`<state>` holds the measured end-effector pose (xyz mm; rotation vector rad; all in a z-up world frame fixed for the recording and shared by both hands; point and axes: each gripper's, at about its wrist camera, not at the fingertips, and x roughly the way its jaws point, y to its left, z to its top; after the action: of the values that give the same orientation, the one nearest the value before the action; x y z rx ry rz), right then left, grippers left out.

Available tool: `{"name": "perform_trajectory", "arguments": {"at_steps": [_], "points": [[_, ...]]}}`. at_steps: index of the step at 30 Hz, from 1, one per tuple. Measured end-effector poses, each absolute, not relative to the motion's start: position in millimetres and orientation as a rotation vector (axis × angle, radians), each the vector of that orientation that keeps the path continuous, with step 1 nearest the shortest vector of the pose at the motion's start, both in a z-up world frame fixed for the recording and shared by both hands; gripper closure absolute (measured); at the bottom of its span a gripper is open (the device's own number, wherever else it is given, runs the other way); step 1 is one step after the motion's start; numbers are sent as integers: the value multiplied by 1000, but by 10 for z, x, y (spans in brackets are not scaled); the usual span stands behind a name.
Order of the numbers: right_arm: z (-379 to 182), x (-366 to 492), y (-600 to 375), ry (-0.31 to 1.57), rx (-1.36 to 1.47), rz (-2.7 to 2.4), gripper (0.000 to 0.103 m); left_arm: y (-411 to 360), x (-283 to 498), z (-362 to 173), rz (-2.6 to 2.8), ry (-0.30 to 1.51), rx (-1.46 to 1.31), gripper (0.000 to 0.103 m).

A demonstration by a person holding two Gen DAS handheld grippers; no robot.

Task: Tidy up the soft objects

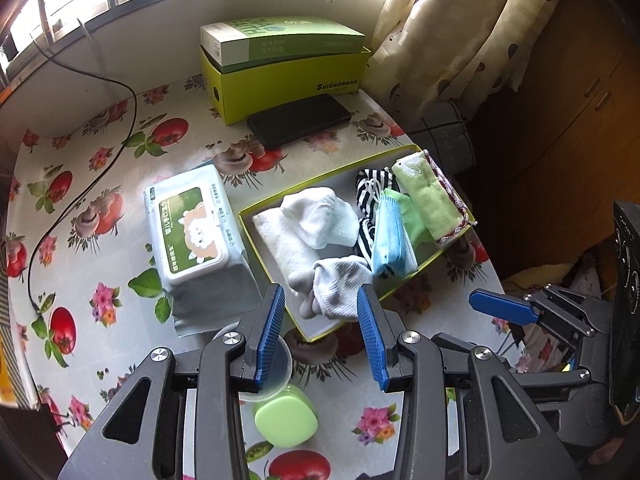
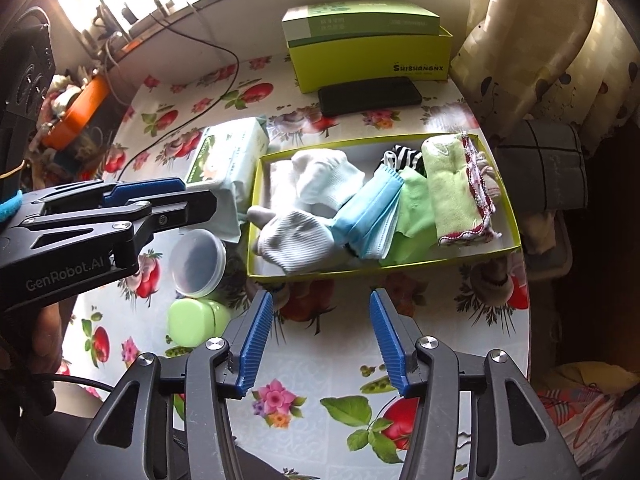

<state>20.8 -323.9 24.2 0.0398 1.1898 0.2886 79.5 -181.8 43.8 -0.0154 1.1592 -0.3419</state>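
Sock: small white ribbed cotton sock [image 1: 340,288] lies bunched at the near corner of the shallow yellow-green cardboard tray [image 1: 400,286] on the floral surface [image 1: 100,240].
Handling: light, limp, likely non-slip (pinch the bunched middle).
Left claw [image 1: 322,336]: open, empty.
Right claw [image 2: 320,344]: open, empty.

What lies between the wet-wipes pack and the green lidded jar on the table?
A clear round plastic container sits between the wipes pack and the green jar, seen best in the right wrist view.
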Motion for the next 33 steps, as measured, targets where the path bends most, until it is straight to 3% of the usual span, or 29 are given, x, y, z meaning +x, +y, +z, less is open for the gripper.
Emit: {"name": "perform_trajectory", "arguments": {"at_steps": [33], "points": [[157,150,-3166,1210,34,297,50,-1766,734,383,-286,1162,24,64]]}}
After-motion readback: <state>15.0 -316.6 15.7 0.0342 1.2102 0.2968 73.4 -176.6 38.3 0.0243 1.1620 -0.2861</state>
